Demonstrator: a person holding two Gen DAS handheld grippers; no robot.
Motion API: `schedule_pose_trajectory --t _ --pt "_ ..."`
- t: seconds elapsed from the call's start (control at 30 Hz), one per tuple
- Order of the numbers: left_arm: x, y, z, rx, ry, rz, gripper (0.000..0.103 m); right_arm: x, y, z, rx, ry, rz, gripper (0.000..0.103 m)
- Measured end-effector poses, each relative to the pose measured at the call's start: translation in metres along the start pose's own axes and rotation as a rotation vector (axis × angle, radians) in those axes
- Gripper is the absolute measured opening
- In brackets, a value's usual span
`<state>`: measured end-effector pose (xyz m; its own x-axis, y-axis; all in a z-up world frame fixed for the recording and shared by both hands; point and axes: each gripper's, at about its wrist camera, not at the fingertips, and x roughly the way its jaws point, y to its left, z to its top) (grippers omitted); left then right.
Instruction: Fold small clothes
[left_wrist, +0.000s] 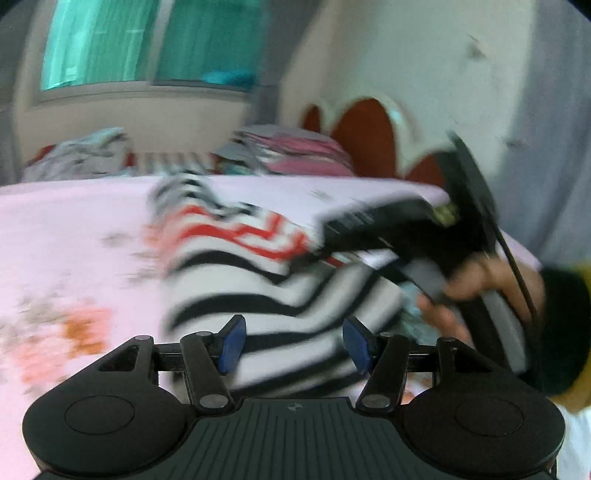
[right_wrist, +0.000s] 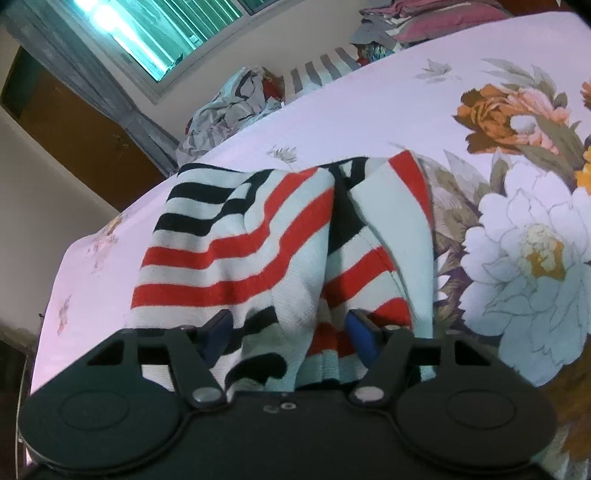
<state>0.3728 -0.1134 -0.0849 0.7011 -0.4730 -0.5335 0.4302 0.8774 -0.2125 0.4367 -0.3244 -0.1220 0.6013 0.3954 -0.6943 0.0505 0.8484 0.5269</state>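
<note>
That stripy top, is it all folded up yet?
Partly. The red, black and white striped knit top already lies doubled on the flowery pink bedsheet. Both the left gripper and right gripper stand open. A crumpled clothes heap still waits.

Left gripper (left_wrist: 293, 341) jaws stood apart, lower centre; right gripper (right_wrist: 290, 339) jaws apart; hand (left_wrist: 476, 291) gripped handle, right edge.

Teal-lit window (right_wrist: 155, 33), pale wall (left_wrist: 424, 48), floral bedsheet (right_wrist: 424, 92)
</note>
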Motion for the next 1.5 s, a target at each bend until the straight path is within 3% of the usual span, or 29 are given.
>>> schedule_pose_trajectory --t 0.1,0.17,0.27,0.43,0.5,0.63,0.77,0.87,1.03,1.13,1.27,1.5 --pt "-0.012 0.027 0.003 -0.068 -0.028 0.08 0.058 0.008 0.003 -0.002 -0.01 0.024 0.011 0.047" --pt "-0.012 0.041 0.005 -0.105 -0.024 0.12 0.058 0.009 0.001 -0.001 -0.004 0.012 0.015 0.032" --pt "-0.005 0.054 0.007 -0.146 -0.025 0.145 0.058 -0.001 0.011 -0.002 -0.062 -0.029 0.003 0.021" --pt "0.016 0.053 0.018 -0.182 -0.038 0.116 0.058 -0.046 0.031 -0.004 -0.219 -0.209 -0.09 0.019" --pt "0.029 0.047 0.021 -0.177 -0.039 0.09 0.058 -0.055 0.025 -0.006 -0.237 -0.227 -0.125 0.019" --pt "0.055 0.035 0.015 -0.184 0.023 0.05 0.058 -0.037 -0.012 -0.011 -0.135 -0.126 -0.15 0.02" --pt "0.074 0.03 0.006 -0.164 0.053 0.085 0.061 -0.031 -0.013 -0.015 -0.119 -0.125 -0.138 0.028" --pt "0.079 0.036 0.006 -0.18 0.077 0.087 0.066 -0.044 -0.017 -0.017 -0.072 -0.117 -0.112 0.034" --pt "0.081 0.041 0.003 -0.174 0.094 0.078 0.067 -0.069 -0.024 -0.035 -0.043 -0.116 -0.094 0.041" --pt "0.083 0.045 0.001 -0.177 0.101 0.069 0.068 -0.079 -0.029 -0.048 -0.016 -0.113 -0.093 0.04" --pt "0.087 0.05 -0.001 -0.181 0.124 0.055 0.069 -0.084 -0.039 -0.066 0.022 -0.106 -0.1 0.026" --pt "0.093 0.054 -0.006 -0.205 0.159 0.041 0.073 -0.078 -0.055 -0.09 0.054 -0.097 -0.151 0.028"
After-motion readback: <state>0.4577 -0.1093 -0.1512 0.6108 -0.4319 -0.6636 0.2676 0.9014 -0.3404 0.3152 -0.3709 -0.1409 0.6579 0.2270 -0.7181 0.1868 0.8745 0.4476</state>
